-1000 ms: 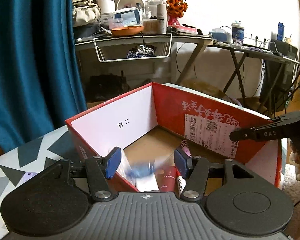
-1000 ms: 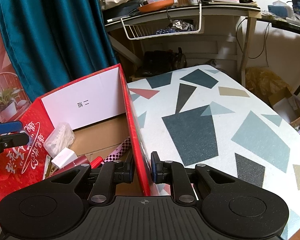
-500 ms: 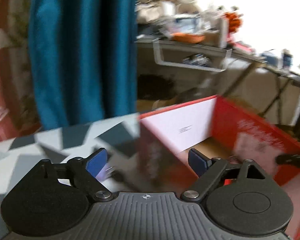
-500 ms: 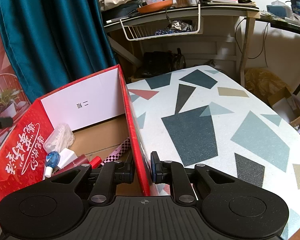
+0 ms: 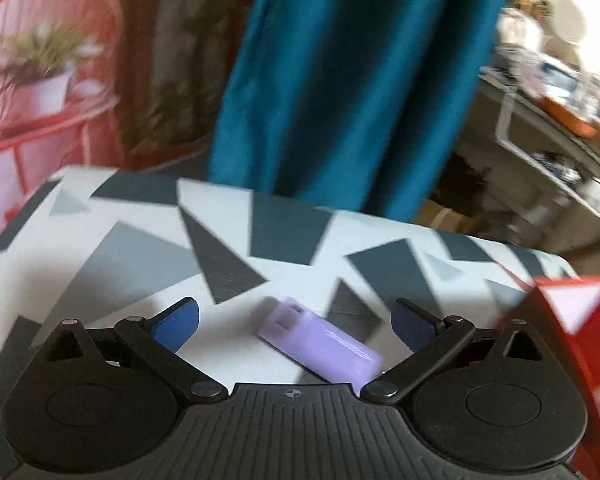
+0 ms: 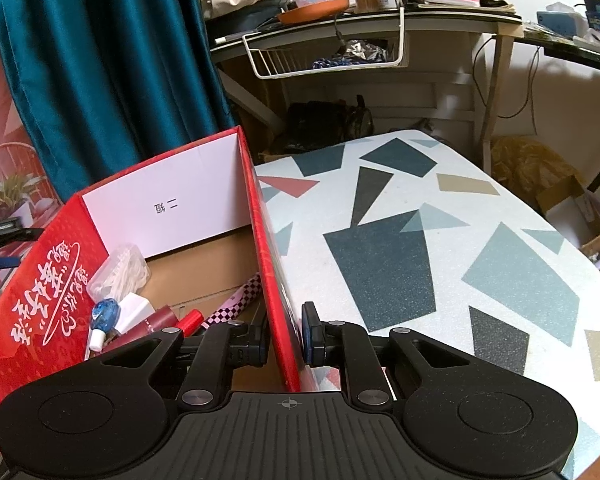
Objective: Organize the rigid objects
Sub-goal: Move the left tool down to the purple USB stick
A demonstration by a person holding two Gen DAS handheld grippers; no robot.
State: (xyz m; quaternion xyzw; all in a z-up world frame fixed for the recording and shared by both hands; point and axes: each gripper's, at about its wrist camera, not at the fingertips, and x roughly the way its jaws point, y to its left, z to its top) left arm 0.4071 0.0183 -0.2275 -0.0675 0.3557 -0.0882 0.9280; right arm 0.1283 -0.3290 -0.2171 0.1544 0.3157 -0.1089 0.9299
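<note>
A lilac rectangular case (image 5: pixel 324 340) lies on the patterned table (image 5: pixel 100 248), blurred by motion. My left gripper (image 5: pixel 294 310) hangs over it with its jaws opening wide; the blue pads stand on either side of the case and touch nothing. The red cardboard box (image 5: pixel 572 312) shows at the right edge of the left wrist view. My right gripper (image 6: pixel 286 330) is shut on the box's right wall (image 6: pixel 268 264). Inside the box lie a blue-and-white correction tape (image 6: pixel 106 312), a clear case of swabs (image 6: pixel 120 272), a white block (image 6: pixel 134 310) and a red tube (image 6: pixel 188 322).
A teal curtain (image 5: pixel 360 80) hangs behind the table's far edge. A cluttered desk (image 6: pixel 380 20) with a wire basket (image 6: pixel 328 56) stands beyond the table. The patterned tabletop (image 6: pixel 440 260) spreads right of the box. A red rack with a plant (image 5: pixel 40 80) is at the left.
My left gripper swung left from above the box to the tabletop and its jaws widened. The correction tape now lies in the box. The right gripper has not moved.
</note>
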